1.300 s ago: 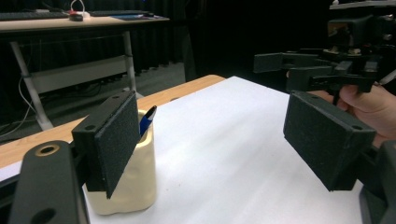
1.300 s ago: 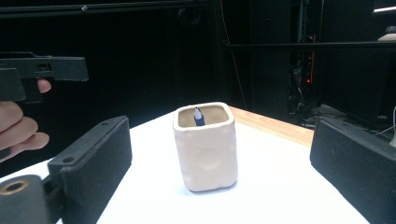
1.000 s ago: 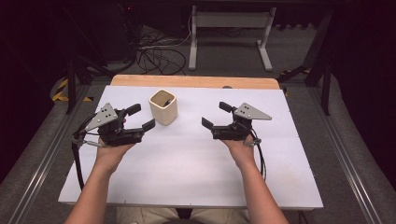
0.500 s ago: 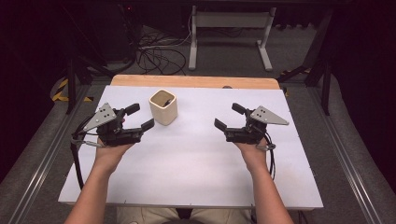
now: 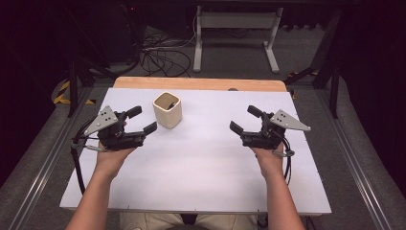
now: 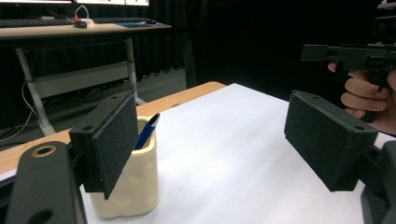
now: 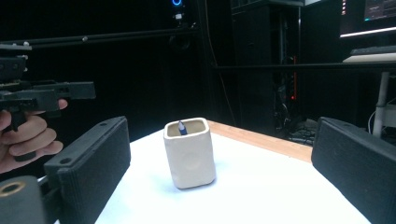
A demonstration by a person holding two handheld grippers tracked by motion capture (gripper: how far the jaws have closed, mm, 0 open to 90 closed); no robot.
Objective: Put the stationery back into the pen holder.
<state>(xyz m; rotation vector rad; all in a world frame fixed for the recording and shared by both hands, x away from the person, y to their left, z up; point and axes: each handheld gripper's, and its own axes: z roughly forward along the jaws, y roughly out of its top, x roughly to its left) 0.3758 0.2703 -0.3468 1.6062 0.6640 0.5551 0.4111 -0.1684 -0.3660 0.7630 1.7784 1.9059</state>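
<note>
Grippers, left (image 5: 141, 120) and right (image 5: 245, 120), hover spread and empty; cup (image 5: 168, 109) with pen (image 6: 146, 131) at left's one o'clock.

We see a cream-coloured ceramic cup with a squarish, rounded-corner body (image 5: 168, 110) standing upright on the white table top (image 5: 201, 163), in the upper left-centre of the high view, near the table's far edge. Its glazed walls look slightly uneven and dimpled, and its mouth is open to the top. In the right gripper view the cup sits at the centre of the frame; in the left gripper view it stands at the lower left. Inside the cup we find a blue pen (image 6: 146, 131), leaning tilted against the rim, with its tip poking a little above the cup's edge.
</note>
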